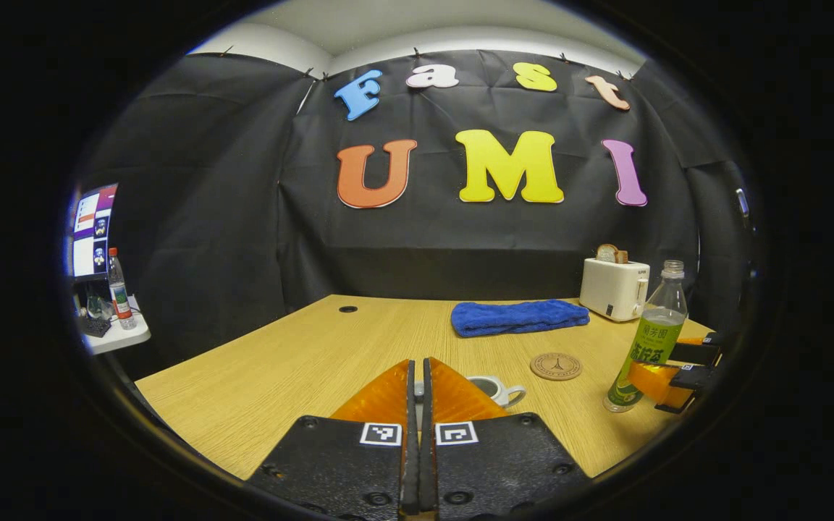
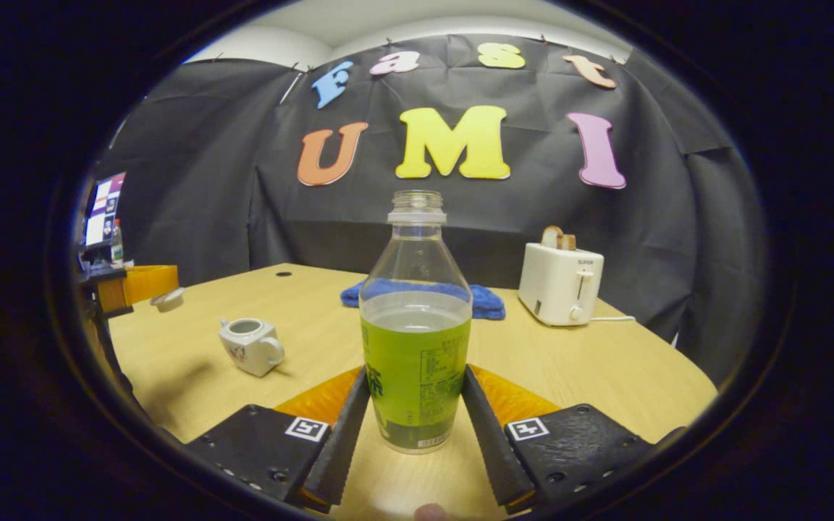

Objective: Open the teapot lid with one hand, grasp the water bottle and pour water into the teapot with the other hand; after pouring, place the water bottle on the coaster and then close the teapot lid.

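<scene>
Left gripper (image 1: pixel 418 376) clamps the lid (image 2: pixel 168 299), raised clear of the open teapot (image 2: pixel 249 346) on the table (image 2: pixel 591 362). Coaster (image 1: pixel 556 366) lies between teapot and water bottle (image 2: pixel 415 318). Right gripper (image 2: pixel 415 405) has both fingers pressing the bottle's labelled body (uncapped, upright).

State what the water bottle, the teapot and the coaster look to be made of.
Water bottle: clear plastic, probably; see-through wall, a wraparound printed label. Teapot: glazed white ceramic, by its glossy sheen, with a small printed motif. Coaster: looks like wood or cork; matte tan disc with a darker engraved-looking pattern.
</scene>
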Action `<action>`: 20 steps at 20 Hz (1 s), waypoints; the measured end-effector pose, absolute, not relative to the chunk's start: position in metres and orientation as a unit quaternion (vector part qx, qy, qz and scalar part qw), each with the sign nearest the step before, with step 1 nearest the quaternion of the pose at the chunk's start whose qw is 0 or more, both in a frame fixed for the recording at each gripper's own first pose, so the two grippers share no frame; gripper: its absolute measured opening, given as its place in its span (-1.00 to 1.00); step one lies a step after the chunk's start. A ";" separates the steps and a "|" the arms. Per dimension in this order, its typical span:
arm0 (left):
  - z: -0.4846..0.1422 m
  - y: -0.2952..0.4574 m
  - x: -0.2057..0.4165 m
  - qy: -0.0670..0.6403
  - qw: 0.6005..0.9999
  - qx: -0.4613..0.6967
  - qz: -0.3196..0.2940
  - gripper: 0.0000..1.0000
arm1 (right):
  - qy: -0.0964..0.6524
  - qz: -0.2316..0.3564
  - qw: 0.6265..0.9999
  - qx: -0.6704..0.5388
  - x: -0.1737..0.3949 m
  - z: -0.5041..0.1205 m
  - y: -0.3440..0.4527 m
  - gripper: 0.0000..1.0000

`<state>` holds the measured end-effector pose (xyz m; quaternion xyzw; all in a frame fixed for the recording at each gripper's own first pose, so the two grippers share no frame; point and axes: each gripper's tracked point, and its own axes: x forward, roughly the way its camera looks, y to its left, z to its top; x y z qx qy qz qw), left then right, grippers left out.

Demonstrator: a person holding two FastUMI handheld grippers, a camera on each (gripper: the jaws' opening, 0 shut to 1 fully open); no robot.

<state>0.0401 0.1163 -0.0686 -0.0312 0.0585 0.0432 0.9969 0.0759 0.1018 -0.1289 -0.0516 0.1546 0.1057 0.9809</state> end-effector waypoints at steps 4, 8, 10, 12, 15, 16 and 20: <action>-0.055 0.121 0.043 0.041 0.998 -0.039 0.033 -0.94 | 0.158 0.139 0.966 -0.151 0.091 -0.114 0.112 0.46; -0.046 0.127 0.047 0.034 0.999 -0.032 0.025 -0.94 | 0.201 0.184 0.925 -0.263 0.110 -0.123 0.123 0.42; -0.050 0.127 0.048 0.042 0.999 -0.028 0.017 -0.94 | 0.206 0.195 0.903 -0.322 0.117 -0.124 0.128 0.40; -0.052 0.132 0.047 0.047 0.998 -0.027 0.019 -0.94 | 0.187 0.199 0.882 -0.384 0.128 -0.116 0.136 0.40; -0.053 0.135 0.048 0.045 0.999 -0.025 0.013 -0.94 | 0.171 0.211 0.856 -0.440 0.134 -0.115 0.150 0.41; -0.052 0.136 0.047 0.043 0.999 -0.023 0.011 -0.94 | 0.169 0.214 0.850 -0.450 0.136 -0.117 0.152 0.40; -0.052 0.144 0.046 0.035 0.999 -0.016 0.006 -0.94 | 0.162 0.212 0.822 -0.503 0.143 -0.118 0.156 0.42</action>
